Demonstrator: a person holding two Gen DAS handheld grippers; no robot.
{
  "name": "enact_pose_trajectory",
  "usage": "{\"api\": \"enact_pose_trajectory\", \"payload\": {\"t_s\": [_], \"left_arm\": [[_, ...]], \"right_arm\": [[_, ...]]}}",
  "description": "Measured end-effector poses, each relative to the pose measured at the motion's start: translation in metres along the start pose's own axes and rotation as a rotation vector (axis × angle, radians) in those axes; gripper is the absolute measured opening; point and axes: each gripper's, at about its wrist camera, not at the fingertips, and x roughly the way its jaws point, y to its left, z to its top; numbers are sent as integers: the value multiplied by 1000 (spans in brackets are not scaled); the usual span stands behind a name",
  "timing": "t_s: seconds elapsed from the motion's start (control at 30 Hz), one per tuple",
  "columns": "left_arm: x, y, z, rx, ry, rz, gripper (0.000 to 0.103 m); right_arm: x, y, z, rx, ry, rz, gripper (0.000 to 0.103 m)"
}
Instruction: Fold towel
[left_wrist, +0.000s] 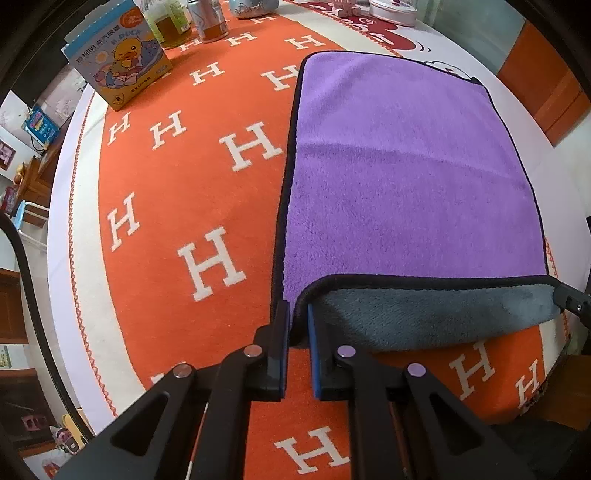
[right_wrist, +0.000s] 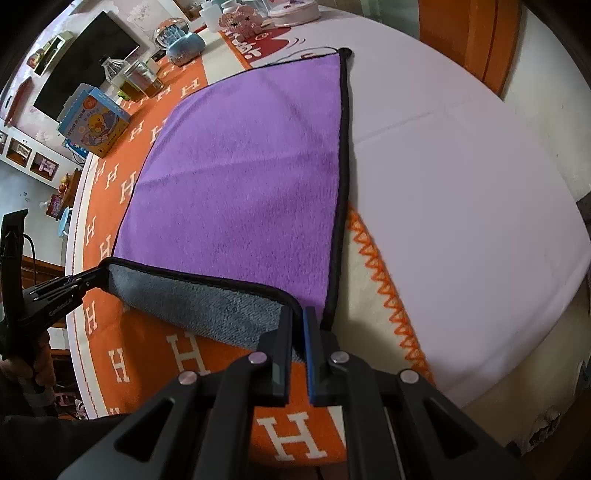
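Observation:
A purple towel (left_wrist: 402, 177) with black trim and a grey underside (left_wrist: 436, 314) lies on the orange H-patterned cloth; it also shows in the right wrist view (right_wrist: 243, 177). Its near edge is lifted and curled, grey side showing (right_wrist: 207, 306). My left gripper (left_wrist: 298, 314) is shut on the towel's near left corner. My right gripper (right_wrist: 298, 317) is shut on the near right corner. The right gripper's tip shows at the far right of the left wrist view (left_wrist: 572, 301). The left gripper shows at the left of the right wrist view (right_wrist: 62, 291).
A duck-printed box (left_wrist: 118, 59), bottles and a can (left_wrist: 210, 18) stand at the table's far left. A white tin (left_wrist: 391, 11) and a glass dome (right_wrist: 181, 40) stand at the back. White tablecloth (right_wrist: 461, 206) lies right of the towel.

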Motion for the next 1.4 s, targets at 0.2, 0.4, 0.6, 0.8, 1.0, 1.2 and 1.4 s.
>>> {"api": "enact_pose_trajectory", "payload": {"t_s": [0.2,0.4,0.6,0.8,1.0,1.2,1.4], "left_arm": [[-15,0,6,0,-15,-6,7],[-35,3,20,13,-40,-15,7],[-59,5,48,42,-106,-12,7],[-76,8,79,45,-206,-13,7],[-87,6,112,61,-284,-25,7],[-90,2,136,66,-349,-32,7],[-80,-4,154,66,-420,-25,7]], "right_arm": [[-11,2,7,-15,-39,0,5],[-28,6,24,-34,-101,3,5],[-42,11,45,-58,-161,0,5],[-56,16,76,-82,-251,-11,5],[-65,16,105,-85,-331,-28,5],[-68,14,133,-78,-399,-57,5],[-67,12,153,-83,-465,-84,5]]}}
